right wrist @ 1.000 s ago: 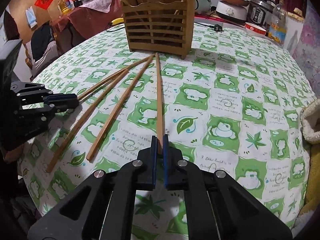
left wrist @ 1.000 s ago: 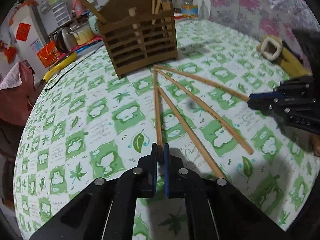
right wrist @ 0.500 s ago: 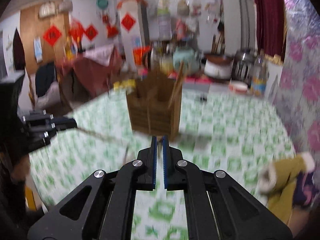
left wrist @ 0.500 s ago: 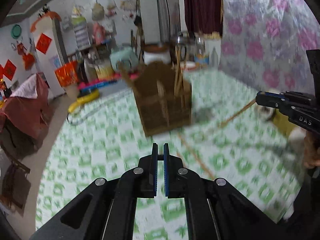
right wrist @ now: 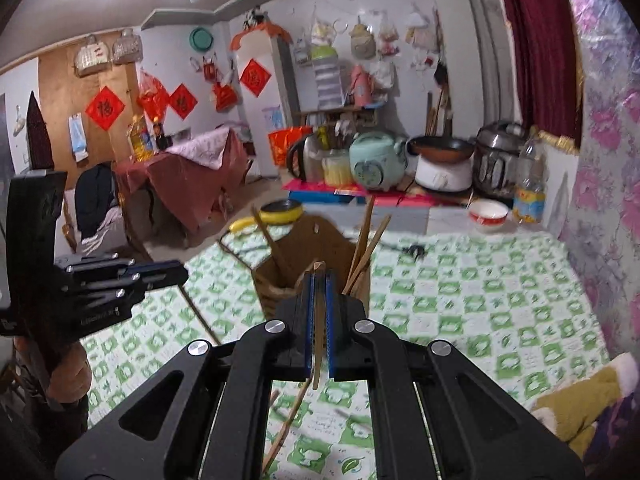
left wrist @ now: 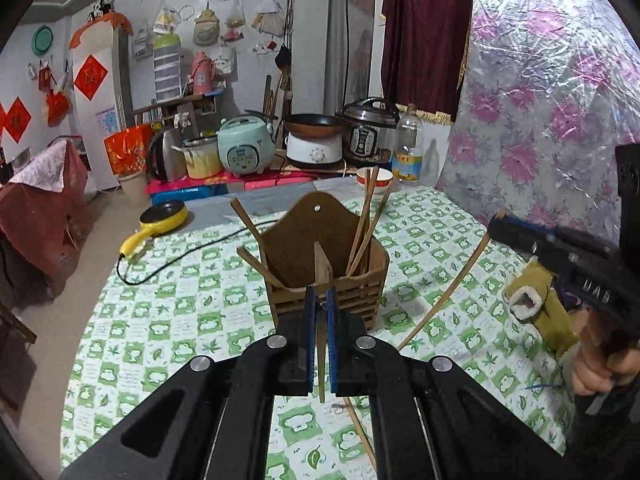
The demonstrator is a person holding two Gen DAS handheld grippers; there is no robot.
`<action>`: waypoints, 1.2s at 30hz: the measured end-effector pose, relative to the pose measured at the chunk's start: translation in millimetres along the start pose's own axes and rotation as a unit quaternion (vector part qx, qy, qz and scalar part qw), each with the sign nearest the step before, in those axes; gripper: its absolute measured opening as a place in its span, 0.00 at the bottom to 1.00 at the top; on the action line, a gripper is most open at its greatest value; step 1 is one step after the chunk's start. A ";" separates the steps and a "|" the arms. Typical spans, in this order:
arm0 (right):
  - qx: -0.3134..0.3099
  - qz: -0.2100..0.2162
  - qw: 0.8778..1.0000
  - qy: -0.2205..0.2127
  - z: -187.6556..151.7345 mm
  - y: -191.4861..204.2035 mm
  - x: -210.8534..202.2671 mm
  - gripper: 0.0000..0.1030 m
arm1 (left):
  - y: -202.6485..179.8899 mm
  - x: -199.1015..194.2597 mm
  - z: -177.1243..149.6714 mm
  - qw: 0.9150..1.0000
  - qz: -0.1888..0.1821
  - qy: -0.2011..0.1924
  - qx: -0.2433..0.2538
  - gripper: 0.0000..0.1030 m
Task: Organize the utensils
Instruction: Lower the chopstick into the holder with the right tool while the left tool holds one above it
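Tablecloth (left wrist: pixel 192 280) of green-white checks bears wooden holder (left wrist: pixel 328 276); appliances (left wrist: pixel 244 152) behind.

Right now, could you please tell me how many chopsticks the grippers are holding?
2. The first chopstick is clamped in the left gripper, the second chopstick in the right gripper.

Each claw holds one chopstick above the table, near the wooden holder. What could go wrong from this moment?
1. The left claw grips its chopstick at one point only, so it may pivot or slip.
2. The right claw holds a long chopstick that trails downward; it might catch the tablecloth.
3. The wooden holder already contains leaning chopsticks, which may block an insertion.
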State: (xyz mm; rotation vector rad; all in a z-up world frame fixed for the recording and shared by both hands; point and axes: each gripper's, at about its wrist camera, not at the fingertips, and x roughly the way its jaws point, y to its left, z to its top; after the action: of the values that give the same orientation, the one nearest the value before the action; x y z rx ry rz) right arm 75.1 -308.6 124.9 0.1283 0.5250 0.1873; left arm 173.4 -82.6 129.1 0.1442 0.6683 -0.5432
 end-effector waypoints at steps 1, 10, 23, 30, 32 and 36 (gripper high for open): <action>0.002 0.004 1.000 0.011 -6.7 -0.6 8.5 0.06 | 1.9 7.3 -3.7 1.000 -0.001 0.006 -0.003 0.05; 0.044 0.007 0.999 0.029 -28.4 -23.6 32.2 0.06 | 23.0 40.5 -19.4 0.999 -0.009 0.028 -0.043 0.05; 0.013 0.000 0.999 -0.042 30.6 -3.3 -12.8 0.06 | 19.3 -13.5 48.1 0.998 0.015 -0.038 -0.040 0.05; 0.037 -0.014 0.991 -0.126 72.1 0.2 -18.3 0.06 | 14.0 -26.1 87.5 0.989 0.044 -0.121 -0.069 0.05; 0.036 -0.025 0.990 -0.131 72.3 2.1 -10.0 0.06 | 14.6 -19.2 89.1 0.986 0.055 -0.134 -0.079 0.05; 0.010 -0.040 0.992 -0.121 66.5 5.1 18.6 0.06 | 18.5 13.0 90.2 0.988 0.058 -0.118 -0.086 0.05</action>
State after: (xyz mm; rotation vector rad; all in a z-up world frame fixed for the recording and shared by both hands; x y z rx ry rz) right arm 124.0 -304.6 173.8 0.1479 0.2888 0.0867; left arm 241.2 -99.2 190.6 -0.0425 0.4706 -0.3803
